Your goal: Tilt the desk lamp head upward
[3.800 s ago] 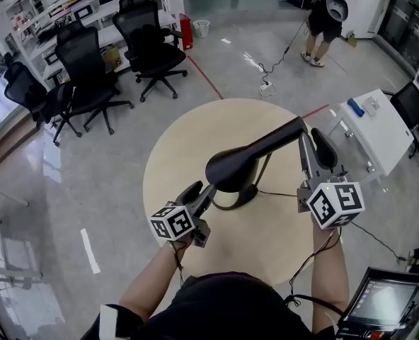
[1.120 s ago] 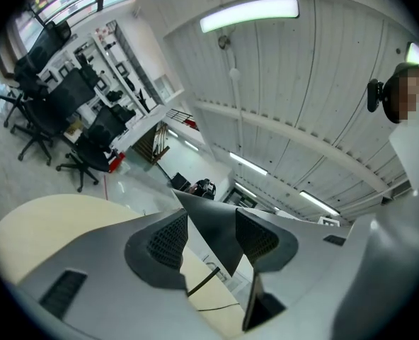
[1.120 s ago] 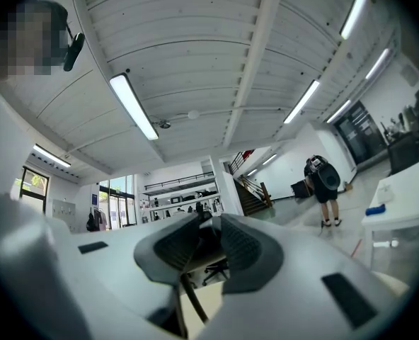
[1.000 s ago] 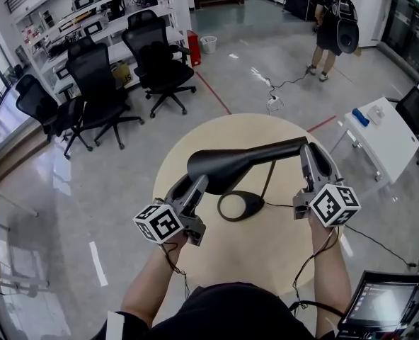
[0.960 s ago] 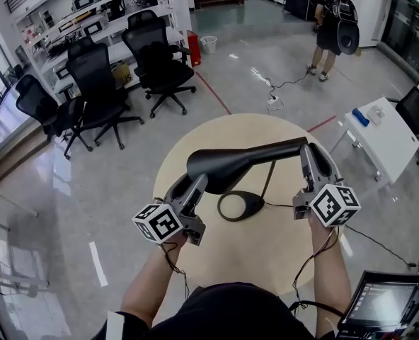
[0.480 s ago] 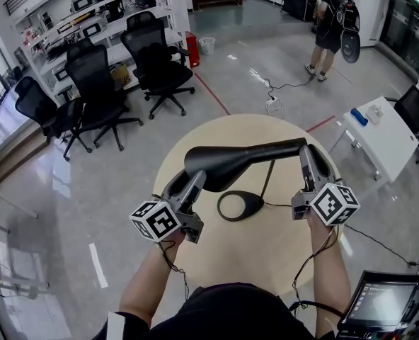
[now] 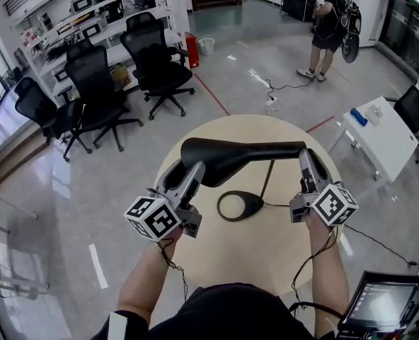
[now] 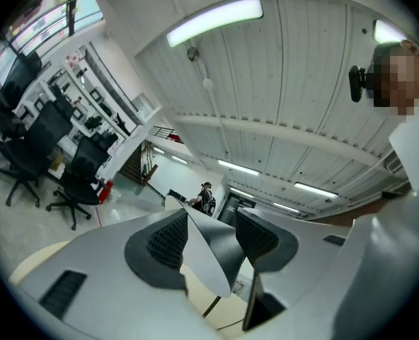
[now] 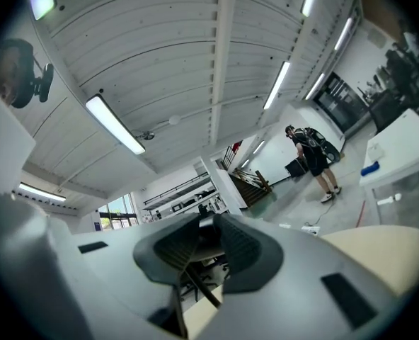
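As the L gripper [image 7: 188, 172] rose since a sec ago: the wide end of the lamp head [image 7: 231, 154] came up w/ it. The head now lies abt level in the head view; earlier it sloped down to the left, and further back it drooped over the base.
Bin [image 7: 207, 46]: white, on the floor by the office chairs [image 7: 96, 83], far left-centre. Can't tell what's in it.
L gripper: clamped on the lamp head's wide end. Its own view shows the shade's thin edge between the two pads, jaws wide apart around it.
Lamp head: black, held in the air above the round table [image 7: 266, 253], spanning from one gripper to the other.
Base [image 7: 241, 205]: flat black oval w/ a ring end, sitting on the table below the head, between the grippers.
Stem [image 7: 268, 176]: thin rod, base up to the head's right end.
Neck [image 7: 287, 149]: the head's narrow right end.
R gripper [image 7: 305, 160]: closed on the neck. Its own view shows a dark part pinched between near-together pads, stem running down below.
Cable [image 7: 277, 205]: from the base off to the right.
Person [image 7: 330, 20]: standing, top right, well apart from the table; has shifted since earlier.
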